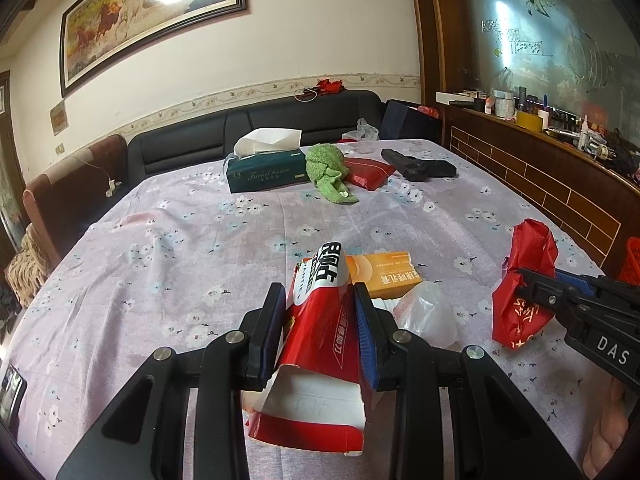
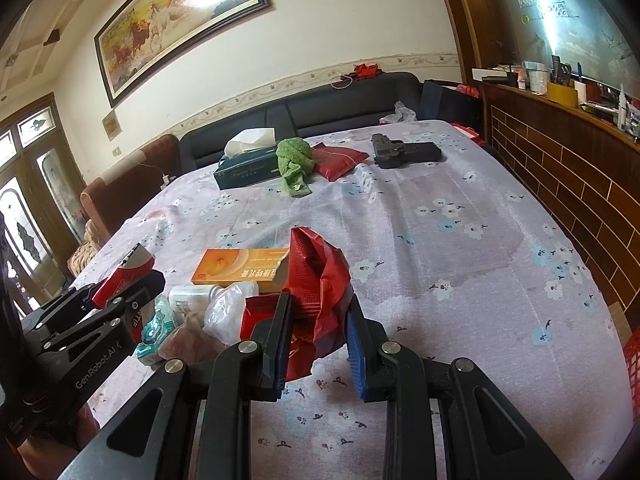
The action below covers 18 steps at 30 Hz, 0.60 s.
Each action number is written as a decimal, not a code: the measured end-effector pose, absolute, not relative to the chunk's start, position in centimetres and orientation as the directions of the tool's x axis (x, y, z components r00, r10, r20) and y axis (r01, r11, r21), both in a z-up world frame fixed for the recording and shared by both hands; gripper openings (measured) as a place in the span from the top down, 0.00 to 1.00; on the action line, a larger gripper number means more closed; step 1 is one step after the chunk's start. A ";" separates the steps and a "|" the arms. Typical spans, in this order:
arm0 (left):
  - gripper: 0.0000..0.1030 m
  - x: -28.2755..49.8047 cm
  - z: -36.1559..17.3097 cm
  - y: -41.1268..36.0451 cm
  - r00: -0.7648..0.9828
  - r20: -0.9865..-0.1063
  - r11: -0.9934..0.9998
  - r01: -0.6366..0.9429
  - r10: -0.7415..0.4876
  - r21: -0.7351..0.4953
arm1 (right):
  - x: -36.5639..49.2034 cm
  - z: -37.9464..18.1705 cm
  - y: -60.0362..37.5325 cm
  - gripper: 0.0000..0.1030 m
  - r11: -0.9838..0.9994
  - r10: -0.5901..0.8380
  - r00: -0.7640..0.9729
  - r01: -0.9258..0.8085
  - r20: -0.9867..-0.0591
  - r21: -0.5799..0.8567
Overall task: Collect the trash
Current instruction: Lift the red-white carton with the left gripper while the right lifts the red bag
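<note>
Left gripper (image 1: 320,332): clamped on the red carton (image 1: 316,320), whose torn open end hangs below the jaws, so the empty box is judged to be lifted as trash
Right gripper (image 2: 320,332): closed on the red plastic bag (image 2: 316,280), with its mouth bunched upward beyond the fingertips; it is presumably held up as the receptacle for the rubbish
Carton and bag: held well apart, the bag being seen off to the right of the left gripper; the carton is not yet over the bag
Remaining trash: an orange box (image 2: 240,266), a white bottle (image 2: 192,298) and a clear plastic wrapper (image 2: 226,312) are left on the floral tablecloth (image 2: 460,240), just left of the right gripper
Far end: a tissue box (image 1: 266,172), a green cloth (image 1: 328,172) and a black object (image 1: 418,166) are kept well beyond both grippers, apparently not rubbish
Next step, judged: the carton is to be brought to the bag's mouth, which looks barely open
</note>
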State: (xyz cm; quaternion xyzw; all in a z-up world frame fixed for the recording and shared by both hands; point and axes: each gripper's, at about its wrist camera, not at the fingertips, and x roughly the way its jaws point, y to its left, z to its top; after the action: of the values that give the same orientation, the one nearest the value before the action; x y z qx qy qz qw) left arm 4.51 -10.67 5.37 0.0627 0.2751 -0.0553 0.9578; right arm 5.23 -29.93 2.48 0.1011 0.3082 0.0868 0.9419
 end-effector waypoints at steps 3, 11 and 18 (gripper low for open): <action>0.69 4.3 5.5 -10.8 0.846 -0.529 0.985 0.143 -0.073 0.093 | 5.3 2.4 -30.1 0.74 0.967 0.212 0.797 -0.085 -0.565 0.242; 0.69 3.9 5.6 -11.0 0.852 -0.518 0.984 0.146 -0.071 0.105 | 5.3 2.3 -30.6 0.74 0.969 0.186 0.803 -0.056 -0.566 0.239; 0.69 3.8 5.6 -11.0 0.854 -0.516 0.984 0.146 -0.072 0.104 | 5.5 2.1 -30.6 0.74 0.972 0.171 0.801 -0.044 -0.574 0.230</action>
State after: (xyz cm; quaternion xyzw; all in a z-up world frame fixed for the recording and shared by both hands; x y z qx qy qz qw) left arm 3.83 -11.04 5.63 0.0699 0.2644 -0.0567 0.9602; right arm 5.48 -30.56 2.12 0.1030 0.3103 0.0570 0.9433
